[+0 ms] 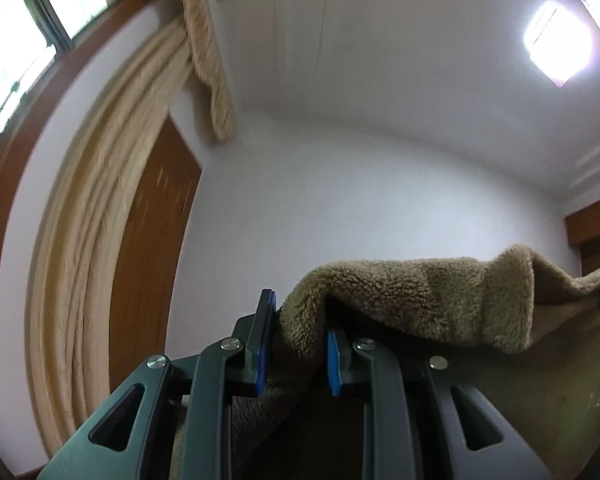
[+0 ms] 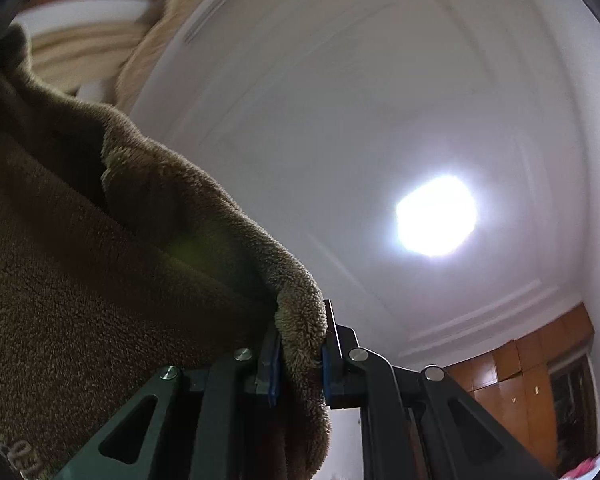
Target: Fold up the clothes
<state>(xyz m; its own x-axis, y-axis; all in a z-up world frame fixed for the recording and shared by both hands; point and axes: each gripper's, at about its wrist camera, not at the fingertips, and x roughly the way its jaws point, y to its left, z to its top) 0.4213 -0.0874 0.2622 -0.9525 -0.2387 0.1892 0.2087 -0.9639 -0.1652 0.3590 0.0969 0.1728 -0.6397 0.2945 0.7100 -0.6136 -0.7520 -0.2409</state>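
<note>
A long cream pleated curtain (image 1: pixel 84 216) is hanging at the left beside a brown wooden panel (image 1: pixel 152 240); a bright rectangular ceiling lamp (image 1: pixel 560 40) is glowing at upper right; brown wooden cabinets (image 2: pixel 520 384) are standing at far right.

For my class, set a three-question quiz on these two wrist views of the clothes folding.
1. True or false: the right hand-held gripper is shut on the brown fleece.
2. What hangs by the window? A) curtain B) coat C) rope
3. What bright thing shows on the ceiling?

Key: 1 true. 2 A, the curtain. 3 the lamp.
</note>
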